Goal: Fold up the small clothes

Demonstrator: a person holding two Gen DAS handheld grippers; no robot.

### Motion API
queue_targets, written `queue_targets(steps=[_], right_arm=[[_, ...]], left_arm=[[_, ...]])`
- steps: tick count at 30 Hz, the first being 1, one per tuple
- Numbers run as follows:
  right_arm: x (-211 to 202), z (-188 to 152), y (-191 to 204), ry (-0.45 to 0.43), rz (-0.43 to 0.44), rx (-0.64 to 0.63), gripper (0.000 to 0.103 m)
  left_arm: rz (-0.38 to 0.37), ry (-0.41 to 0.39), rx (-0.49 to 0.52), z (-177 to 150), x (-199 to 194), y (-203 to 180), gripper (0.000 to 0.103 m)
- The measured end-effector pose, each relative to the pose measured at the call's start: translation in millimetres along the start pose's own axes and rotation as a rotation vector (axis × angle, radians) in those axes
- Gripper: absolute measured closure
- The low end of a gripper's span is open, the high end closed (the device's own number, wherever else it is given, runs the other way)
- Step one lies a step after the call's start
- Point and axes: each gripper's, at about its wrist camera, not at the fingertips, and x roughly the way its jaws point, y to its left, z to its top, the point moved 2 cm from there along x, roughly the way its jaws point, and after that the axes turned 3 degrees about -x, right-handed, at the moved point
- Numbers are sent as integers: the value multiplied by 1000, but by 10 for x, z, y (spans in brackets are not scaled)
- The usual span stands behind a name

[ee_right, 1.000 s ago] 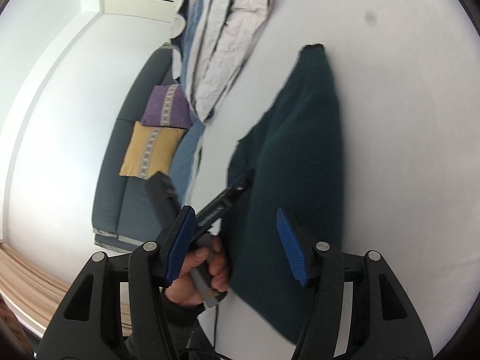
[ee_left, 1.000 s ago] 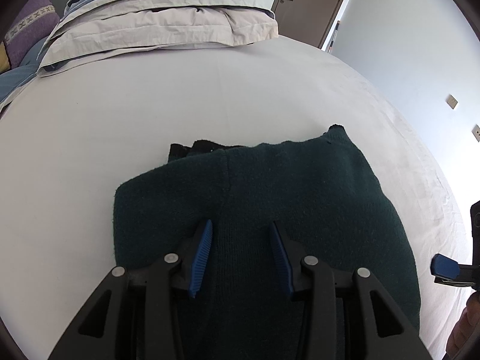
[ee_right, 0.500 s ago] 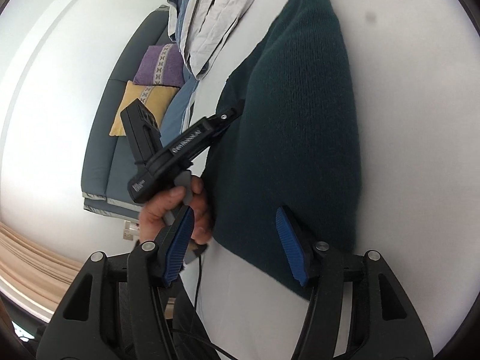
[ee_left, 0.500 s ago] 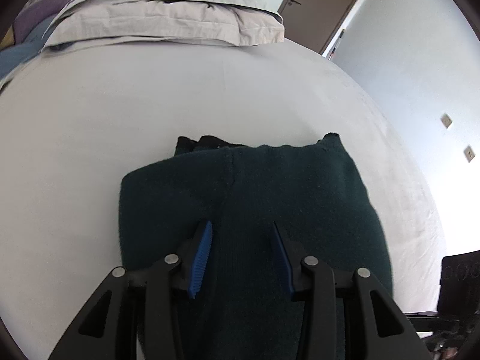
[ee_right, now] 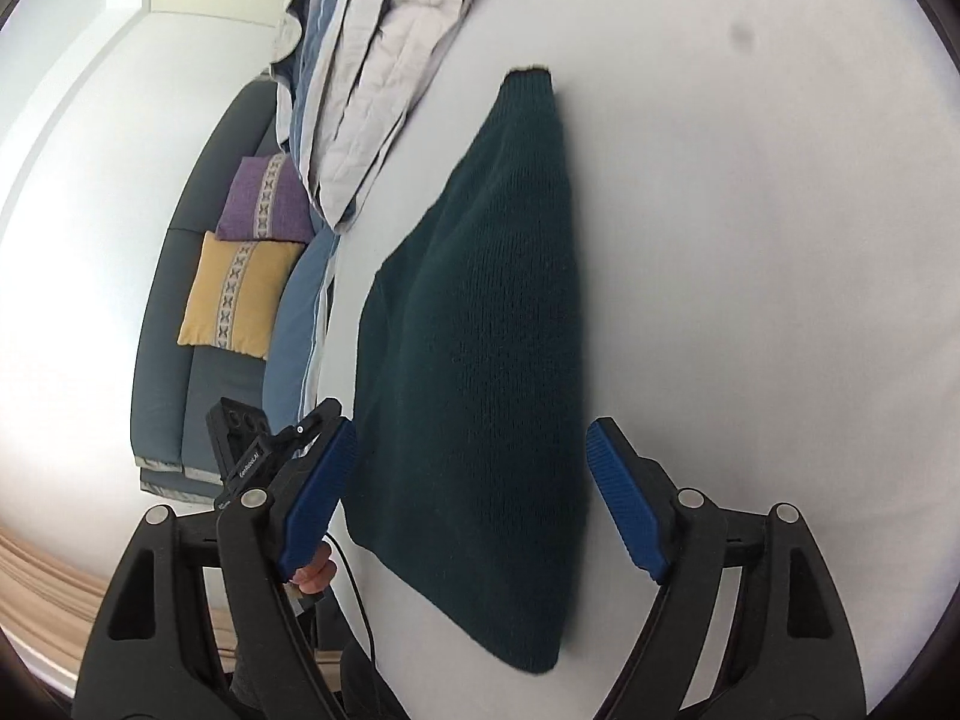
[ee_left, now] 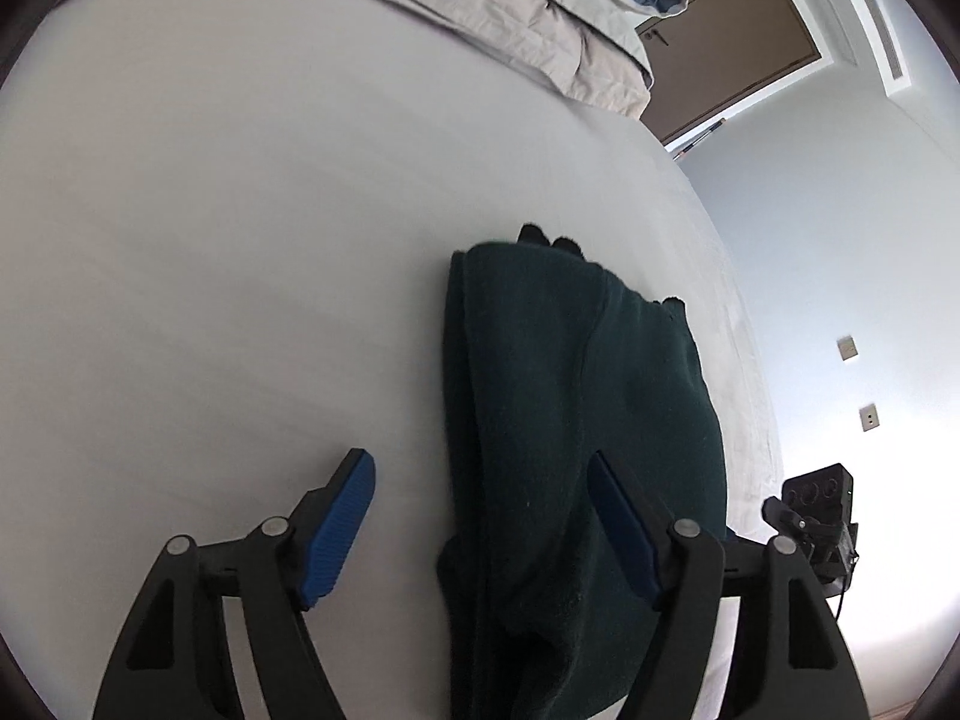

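On the white bed sheet (ee_left: 240, 210), the left wrist view showed the folded dark green sweater (ee_left: 576, 420) lying flat, with the left gripper (ee_left: 480, 516) spread wide and holding nothing. From the right wrist view, the right gripper (ee_right: 474, 498) likewise stood wide open and empty over the sweater (ee_right: 480, 360), bedding (ee_right: 372, 78) piled beyond.

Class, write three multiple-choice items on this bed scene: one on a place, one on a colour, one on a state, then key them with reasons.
1. Where does the knitted garment lie?
A on the sofa
B on the white bed sheet
C on the floor
2. What colour is the cushion below the purple cushion?
A yellow
B red
C white
3. How is the right claw?
A shut on the garment
B shut on nothing
C open

Key: B, white sheet surrounds it; A, yellow fabric with a patterned stripe; C, its blue pads stand wide apart.
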Motion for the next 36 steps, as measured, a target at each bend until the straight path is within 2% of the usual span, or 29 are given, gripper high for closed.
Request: queue_targets(steps=[3,6,11,13,14,16,22,27,31,36], right_arm=[[135,33,-39,31,-4,-8,24],[229,59,-27,50,-13,-17,24],[295,47,-15,62,-13,-14,27],[322,36,-16,64,-16,-4,32],[344,25,-28,68,-28,6,39],[369,28,-50,75,-33,23,42],[382,-5,-18,70,-77,17,53],[238,-60,189,38,-107,-35,61],[36,-129,472,10,-120,-90,62],[-389,-310,791,-30,-99,-125,62]], left_arm=[[-33,36,-4,-14,90,-25,35],[-81,92,-18,3,216,-64,44],[-101,120,-47,61,314,-81,45],[-100,131,-51,83,361,-95,48],[-93,134,-50,89,391,-112,50],[-85,146,-47,90,431,-135,58],[-60,163,-43,78,504,-259,75],[-70,148,-46,54,374,-347,78],[-103,132,-18,-18,160,-600,78],[-121,113,65,-285,-201,-984,78]])
